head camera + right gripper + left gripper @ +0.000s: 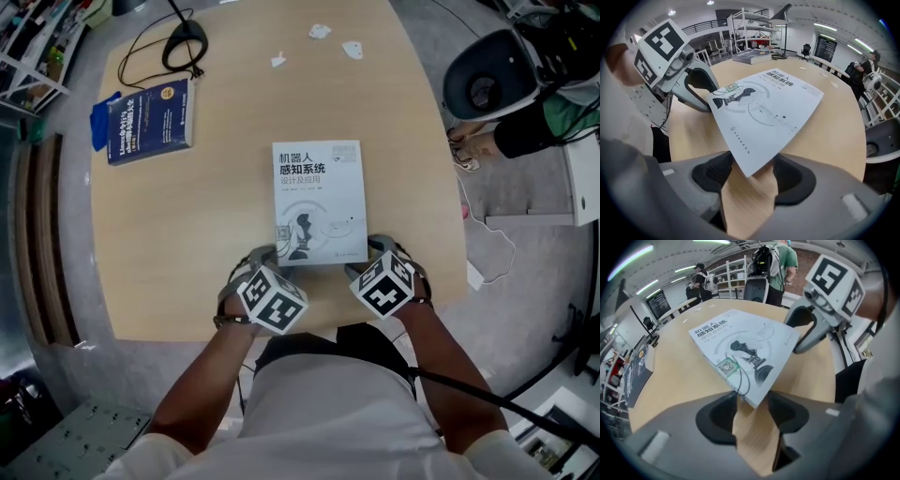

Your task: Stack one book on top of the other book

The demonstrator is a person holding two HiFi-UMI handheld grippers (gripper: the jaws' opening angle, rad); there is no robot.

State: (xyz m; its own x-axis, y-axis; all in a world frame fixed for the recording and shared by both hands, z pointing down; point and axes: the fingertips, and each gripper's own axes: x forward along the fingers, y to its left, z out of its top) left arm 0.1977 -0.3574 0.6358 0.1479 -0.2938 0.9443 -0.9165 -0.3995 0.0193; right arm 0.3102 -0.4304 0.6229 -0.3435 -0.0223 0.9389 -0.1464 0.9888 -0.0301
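Your left gripper (pixel 752 404) and right gripper (pixel 749 176) have fingers clamped on the near corners of the white book (pixel 319 202) at mid bench (pixel 187 234); corner grips look thin, so lift level, carry far-left over the blue book (pixel 150 120), square edges, then release.

left tool (pixel 752 401) clamps book (pixel 319 197) corner | right tool (pixel 750 168) clamps other corner

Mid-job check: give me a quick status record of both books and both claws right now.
white book: middle of the table, cover up
blue book: far left part of the table, apart from the white book
left claw: pads against the white book's near left corner
right claw: pads against the white book's near right corner
stacked: not yet
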